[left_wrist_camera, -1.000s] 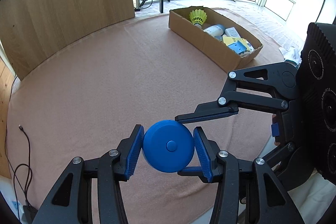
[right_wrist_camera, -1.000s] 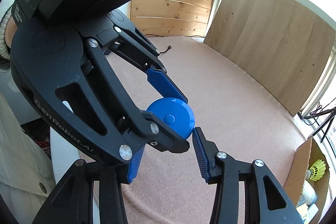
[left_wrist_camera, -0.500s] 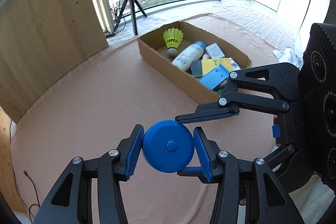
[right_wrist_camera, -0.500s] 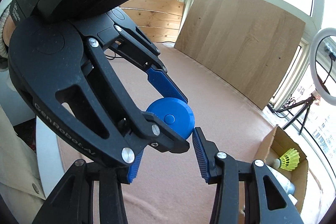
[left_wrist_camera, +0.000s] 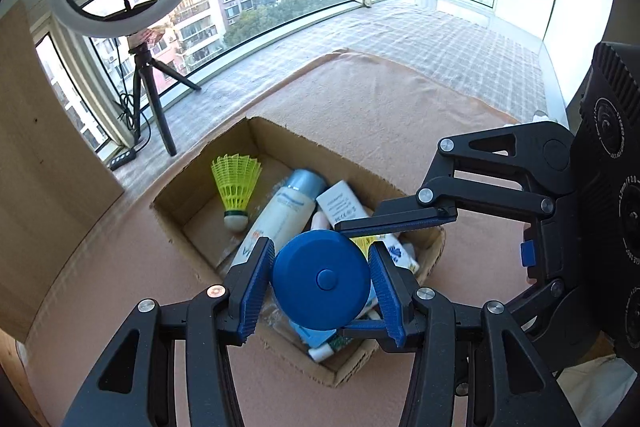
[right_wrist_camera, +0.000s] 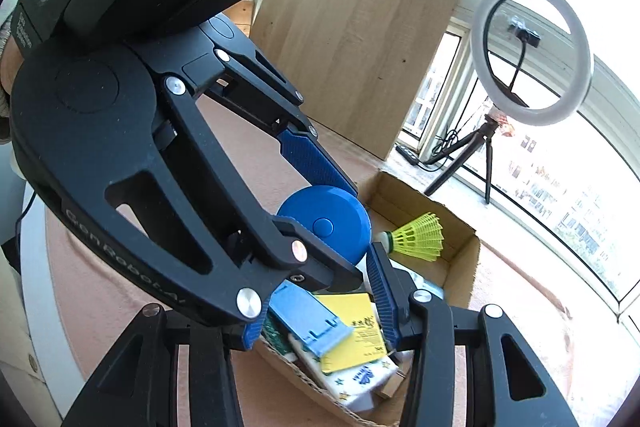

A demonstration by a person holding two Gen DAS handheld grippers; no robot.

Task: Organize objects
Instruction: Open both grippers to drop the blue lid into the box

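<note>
Left gripper (left_wrist_camera: 321,277) clamps a blue disc (left_wrist_camera: 321,279) by its rim, pads on opposite edges, flat face toward the camera. Disc hangs over the near end of the box (left_wrist_camera: 434,245), clear of the contents.

Right gripper (right_wrist_camera: 318,297) sits crossed against the left; its jaws about half apart. One pad (right_wrist_camera: 379,293) touches or nearly touches the disc's edge, the other is hidden behind the left gripper, so whether it grips cannot be told. Probably steadying.

Box holds a shuttlecock (left_wrist_camera: 236,187), a bottle (left_wrist_camera: 280,215), a tube (left_wrist_camera: 340,203), a yellow card (right_wrist_camera: 352,331). Free floor shows near the shuttlecock; likely the drop spot.

Both grippers point down into the box, suited to a release from above.
</note>
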